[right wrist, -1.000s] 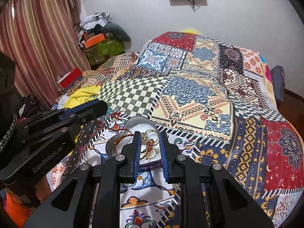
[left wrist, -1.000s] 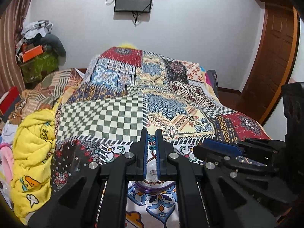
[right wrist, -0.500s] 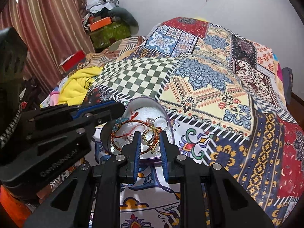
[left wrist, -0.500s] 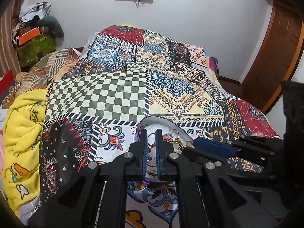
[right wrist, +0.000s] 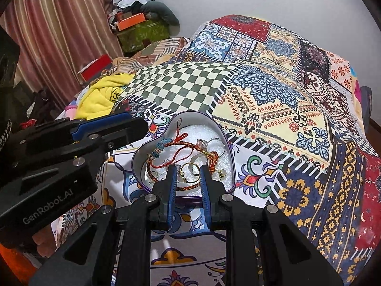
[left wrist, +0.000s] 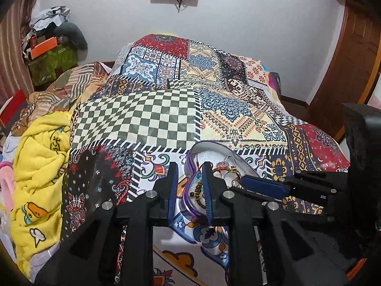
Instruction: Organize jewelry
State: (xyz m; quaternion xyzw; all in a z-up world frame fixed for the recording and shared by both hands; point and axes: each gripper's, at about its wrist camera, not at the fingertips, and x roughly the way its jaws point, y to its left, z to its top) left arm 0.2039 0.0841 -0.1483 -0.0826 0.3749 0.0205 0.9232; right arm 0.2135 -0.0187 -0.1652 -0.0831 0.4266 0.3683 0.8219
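A heart-shaped purple tin (right wrist: 220,132) lies on the patterned bedspread, holding red cord bracelets (right wrist: 176,147), gold rings (right wrist: 189,169) and silver rings (right wrist: 214,143). My right gripper (right wrist: 188,170) is open a little, its fingertips over the tin's near rim on either side of a gold ring. My left gripper (left wrist: 189,168) is open, straddling the tin's (left wrist: 215,146) left rim. The left gripper also shows in the right wrist view (right wrist: 114,128), at the tin's left side. The right gripper's finger (left wrist: 262,186) reaches into the tin in the left wrist view.
The patchwork bedspread (right wrist: 273,90) covers the bed. A yellow blanket (left wrist: 38,157) is heaped at the left edge. Boxes and clothes (right wrist: 140,26) are stacked by the striped curtain. A wooden door (left wrist: 352,54) stands at the right.
Both grippers have tilted down toward the tin. My left gripper has opened from nearly shut and now straddles the tin's rim. The right jaws have widened slightly over the rings.
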